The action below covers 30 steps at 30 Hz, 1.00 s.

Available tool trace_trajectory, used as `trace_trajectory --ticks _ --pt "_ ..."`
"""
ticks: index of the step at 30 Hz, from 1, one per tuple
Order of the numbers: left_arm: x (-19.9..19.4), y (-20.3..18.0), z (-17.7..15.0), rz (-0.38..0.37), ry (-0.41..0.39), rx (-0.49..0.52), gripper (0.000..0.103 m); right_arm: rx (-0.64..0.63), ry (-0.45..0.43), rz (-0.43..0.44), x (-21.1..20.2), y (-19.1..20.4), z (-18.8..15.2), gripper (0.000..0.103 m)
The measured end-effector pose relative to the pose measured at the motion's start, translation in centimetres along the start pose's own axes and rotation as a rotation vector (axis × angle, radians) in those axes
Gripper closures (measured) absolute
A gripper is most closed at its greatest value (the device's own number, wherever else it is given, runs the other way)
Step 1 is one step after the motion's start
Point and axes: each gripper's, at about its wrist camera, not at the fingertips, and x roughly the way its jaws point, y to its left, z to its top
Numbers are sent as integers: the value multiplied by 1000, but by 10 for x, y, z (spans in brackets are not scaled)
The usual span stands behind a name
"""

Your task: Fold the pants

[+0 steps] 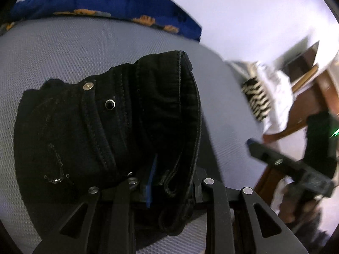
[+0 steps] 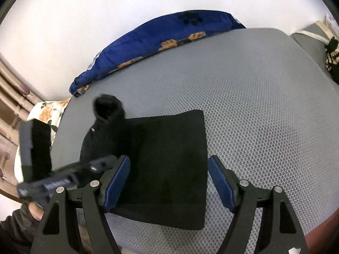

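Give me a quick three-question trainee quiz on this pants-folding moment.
1. True or false: the right gripper is clamped on the black pants.
2. Which gripper holds a bunched part of the pants: A left, B right, C neither?
3. What colour is the paw-print blanket at the far edge of the grey mat?

Key: 1 false, its jaws stand open over the cloth. 2 A, the left gripper. 3 blue.

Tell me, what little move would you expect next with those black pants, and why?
Probably the left gripper carries its pinched waistband end across and lays it on the folded part of the black pants lying flat on the grey mat. The right gripper hovers open over that part, holding nothing.
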Motion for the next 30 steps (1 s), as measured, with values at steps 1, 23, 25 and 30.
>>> trace_trajectory --ticks 1,23,25,30 --pt "2 1 -4 7 2 2 75 2 2 1 1 -2 0 29" --pt "-77 34 -24 243 -154 26 32 11 205 250 76 -13 13 45" --pt "-82 47 -26 280 -161 -3 32 -1 225 258 86 -12 16 45" --pt "-95 84 -32 327 -178 -120 32 -24 247 293 107 -13 24 47"
